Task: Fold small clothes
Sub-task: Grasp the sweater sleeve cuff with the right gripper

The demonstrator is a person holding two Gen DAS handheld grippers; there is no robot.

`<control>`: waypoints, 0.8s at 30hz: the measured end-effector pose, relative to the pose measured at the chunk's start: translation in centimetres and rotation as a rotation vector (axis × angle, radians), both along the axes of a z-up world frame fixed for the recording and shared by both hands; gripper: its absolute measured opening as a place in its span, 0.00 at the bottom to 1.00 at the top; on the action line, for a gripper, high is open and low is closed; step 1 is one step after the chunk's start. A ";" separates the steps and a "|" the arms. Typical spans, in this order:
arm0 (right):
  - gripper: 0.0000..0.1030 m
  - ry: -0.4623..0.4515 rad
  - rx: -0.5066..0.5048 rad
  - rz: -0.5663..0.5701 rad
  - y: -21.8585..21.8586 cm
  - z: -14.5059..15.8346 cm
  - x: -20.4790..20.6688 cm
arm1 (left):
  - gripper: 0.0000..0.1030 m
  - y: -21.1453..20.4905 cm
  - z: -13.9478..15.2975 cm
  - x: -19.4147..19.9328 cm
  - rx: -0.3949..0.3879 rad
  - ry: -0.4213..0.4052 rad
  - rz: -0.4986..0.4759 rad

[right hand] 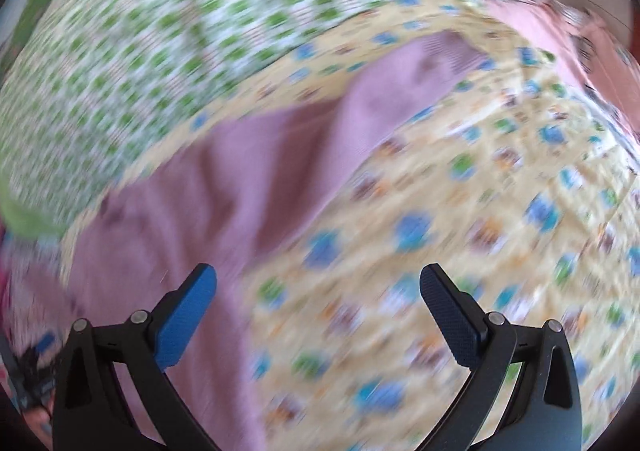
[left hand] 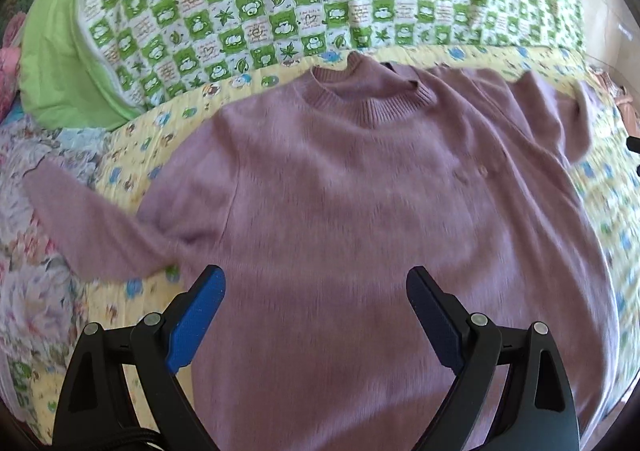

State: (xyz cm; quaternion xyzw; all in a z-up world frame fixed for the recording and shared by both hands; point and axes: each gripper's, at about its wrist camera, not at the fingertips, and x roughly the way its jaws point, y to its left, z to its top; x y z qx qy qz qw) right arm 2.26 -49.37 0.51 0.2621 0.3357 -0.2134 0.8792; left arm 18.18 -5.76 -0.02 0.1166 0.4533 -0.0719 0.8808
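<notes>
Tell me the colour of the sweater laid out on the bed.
Dusty mauve-pink sweater, plain with a ribbed collar; the left wrist view shows it best.

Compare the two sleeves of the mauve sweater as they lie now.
The left sleeve lies flat, angled out over the floral bedding; the right sleeve is bent and bunched, staying on the yellow quilt. Both are the sweater's mauve knit, and neither is folded in or gripped.

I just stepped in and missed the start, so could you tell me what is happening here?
A person holds a gripper in each hand over a mauve sweater spread face up on a yellow patterned quilt. The left gripper hovers open above the sweater's body. The right gripper is open too, near one sleeve, though that view is blurred. Nothing is folded yet.
</notes>
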 end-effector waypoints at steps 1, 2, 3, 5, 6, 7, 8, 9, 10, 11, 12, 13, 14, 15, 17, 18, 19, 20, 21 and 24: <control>0.99 -0.011 0.014 -0.027 -1.9 0.1 0.6 | 0.90 -0.1 -0.1 1.0 -0.010 0.009 0.008; 0.98 -0.023 0.032 -0.059 -3.9 0.1 1.3 | 0.90 -0.3 -0.3 2.2 -0.018 0.023 0.020; 0.98 -0.030 0.046 -0.081 -5.3 0.0 1.6 | 0.90 -0.4 -0.5 3.2 -0.023 0.036 0.031; 0.94 -0.031 0.054 -0.140 -8.7 0.0 3.0 | 0.90 -0.6 -1.2 5.4 -0.027 0.056 0.059; 0.88 -0.031 0.047 -0.149 -9.6 0.0 3.5 | 0.90 -0.7 -1.5 6.3 -0.026 0.059 0.068; 0.85 -0.040 0.048 -0.161 -10.8 0.0 4.1 | 0.90 -0.8 -1.8 7.1 -0.022 0.059 0.074; 0.80 -0.050 0.062 -0.179 -12.0 -0.2 4.6 | 0.90 -1.1 -2.4 7.9 -0.001 0.068 0.083; 0.75 -0.048 0.076 -0.204 -13.4 -0.5 5.2 | 0.90 -1.2 -2.8 8.9 0.002 0.074 0.090; 0.74 -0.041 0.079 -0.219 -14.4 -0.7 5.7 | 0.90 -1.3 -3.1 9.6 -0.002 0.079 0.093; 0.72 -0.039 0.080 -0.229 -15.1 -0.8 6.1 | 0.90 -1.4 -3.3 10.2 -0.005 0.080 0.099; 0.72 -0.041 0.081 -0.242 -16.0 -1.0 6.4 | 0.90 -1.5 -3.4 11.0 -0.012 0.082 0.107; 0.71 -0.047 0.092 -0.253 -16.8 -1.2 6.8 | 0.90 -1.5 -3.6 11.6 -0.017 0.086 0.111; 0.70 -0.055 0.104 -0.259 -17.4 -1.4 7.0 | 0.90 -1.6 -3.9 12.1 -0.022 0.090 0.115; 0.68 -0.070 0.123 -0.263 -18.1 -1.6 7.3 | 0.90 -1.7 -4.2 12.6 -0.022 0.095 0.119; 0.61 -0.113 0.156 -0.263 -18.9 -2.0 7.6 | 0.90 -1.9 -4.8 13.3 -0.025 0.104 0.120; 0.44 -0.134 0.168 -0.264 -19.3 -2.0 7.6 | 0.90 -2.1 -5.2 13.8 -0.023 0.112 0.119; 0.30 -0.138 0.172 -0.272 -19.4 -1.9 7.5 | 0.90 -2.2 -5.5 14.1 -0.019 0.116 0.120; 0.10 -0.151 0.178 -0.279 -19.4 -1.6 7.0 | 0.90 -2.3 -5.9 14.3 -0.015 0.123 0.119; 0.10 -0.185 0.172 -0.286 -18.9 -0.8 6.3 | 0.90 -2.5 -6.4 14.5 -0.011 0.133 0.118; 0.10 -0.277 0.120 -0.211 -15.1 3.3 5.4 | 0.90 -2.3 -6.7 14.6 -0.018 0.144 0.115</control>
